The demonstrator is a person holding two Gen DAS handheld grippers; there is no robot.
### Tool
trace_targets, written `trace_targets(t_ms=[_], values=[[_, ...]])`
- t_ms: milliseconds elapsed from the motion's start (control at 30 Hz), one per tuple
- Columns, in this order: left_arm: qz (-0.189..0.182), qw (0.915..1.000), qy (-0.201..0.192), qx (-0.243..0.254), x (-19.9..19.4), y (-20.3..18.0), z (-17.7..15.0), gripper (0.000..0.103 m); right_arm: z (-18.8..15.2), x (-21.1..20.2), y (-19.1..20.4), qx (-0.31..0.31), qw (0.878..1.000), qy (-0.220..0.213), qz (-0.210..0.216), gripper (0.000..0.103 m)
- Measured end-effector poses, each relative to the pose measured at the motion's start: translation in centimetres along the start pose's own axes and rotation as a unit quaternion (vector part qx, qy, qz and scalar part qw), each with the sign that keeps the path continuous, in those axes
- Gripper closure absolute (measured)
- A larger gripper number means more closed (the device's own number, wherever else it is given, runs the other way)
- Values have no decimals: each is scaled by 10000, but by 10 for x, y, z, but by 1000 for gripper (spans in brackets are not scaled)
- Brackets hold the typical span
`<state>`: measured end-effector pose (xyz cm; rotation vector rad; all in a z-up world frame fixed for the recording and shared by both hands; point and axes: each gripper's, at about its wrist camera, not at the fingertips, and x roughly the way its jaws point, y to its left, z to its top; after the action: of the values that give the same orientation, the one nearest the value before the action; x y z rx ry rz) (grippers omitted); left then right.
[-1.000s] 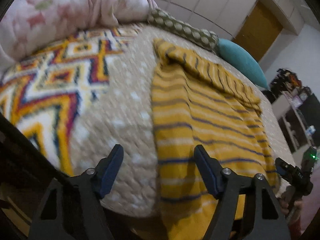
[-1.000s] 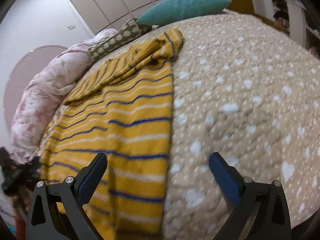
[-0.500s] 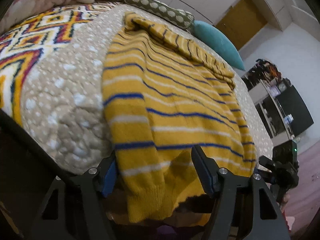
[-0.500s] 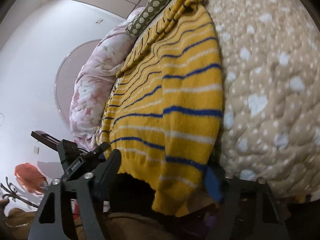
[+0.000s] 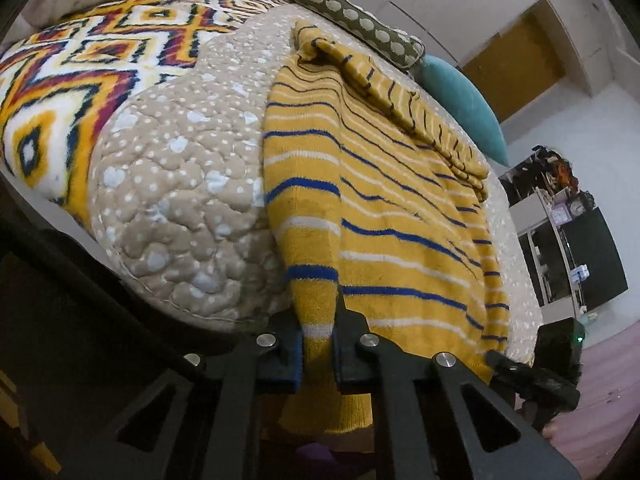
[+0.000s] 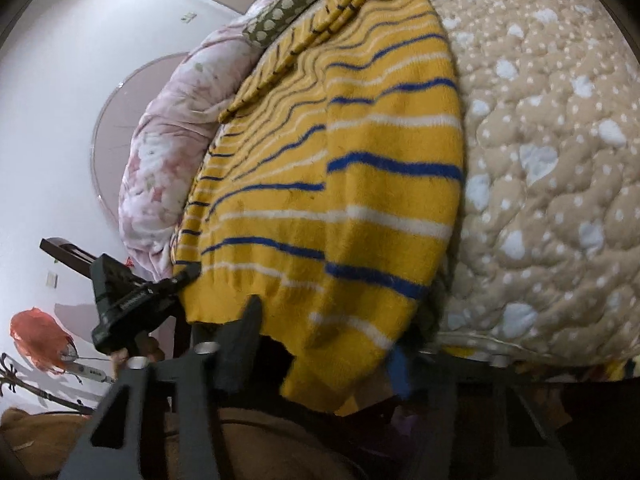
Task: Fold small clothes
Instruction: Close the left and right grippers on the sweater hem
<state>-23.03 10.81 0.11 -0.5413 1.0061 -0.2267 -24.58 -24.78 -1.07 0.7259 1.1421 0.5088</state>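
Note:
A yellow knit sweater (image 5: 384,200) with blue and white stripes lies flat on the bed, its hem hanging over the near edge; it also shows in the right wrist view (image 6: 344,184). My left gripper (image 5: 318,354) is shut on the sweater's hem at its left corner. My right gripper (image 6: 324,344) is open, its jaws either side of the hem's right corner, which hangs between them. Each gripper shows in the other's view: the right one at the hem's far right (image 5: 536,376), the left one at the hem's far left (image 6: 132,300).
The bed has a beige dotted quilt (image 5: 180,184) and a zigzag-patterned blanket (image 5: 68,80) at left. A pink floral duvet (image 6: 172,128), a dotted bolster (image 5: 360,24) and a teal pillow (image 5: 460,104) lie at the head. Shelves stand at the right wall.
Both grippers dropped to the bed's near edge and moved in on the sweater's hem. The left gripper closed on the left corner. The right gripper's jaws came around the right corner and narrowed.

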Motion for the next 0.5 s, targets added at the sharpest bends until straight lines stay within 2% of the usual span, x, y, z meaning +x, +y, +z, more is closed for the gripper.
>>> trace_targets(t_ms=[67, 133, 367, 500], values=[[30, 10000, -32, 52, -4, -3, 1, 94, 0, 3, -2, 79, 9999, 65, -15, 84], [17, 9999, -110, 118, -14, -7, 1, 95, 0, 0, -2, 116, 9999, 50, -17, 89], [-47, 9988, -401, 287, -50, -16, -3, 96, -14, -33, 19, -336, 9993, -117, -64, 93], [96, 9983, -436, 375, -51, -17, -3, 96, -15, -36, 26, -521, 9982, -185, -221, 93]])
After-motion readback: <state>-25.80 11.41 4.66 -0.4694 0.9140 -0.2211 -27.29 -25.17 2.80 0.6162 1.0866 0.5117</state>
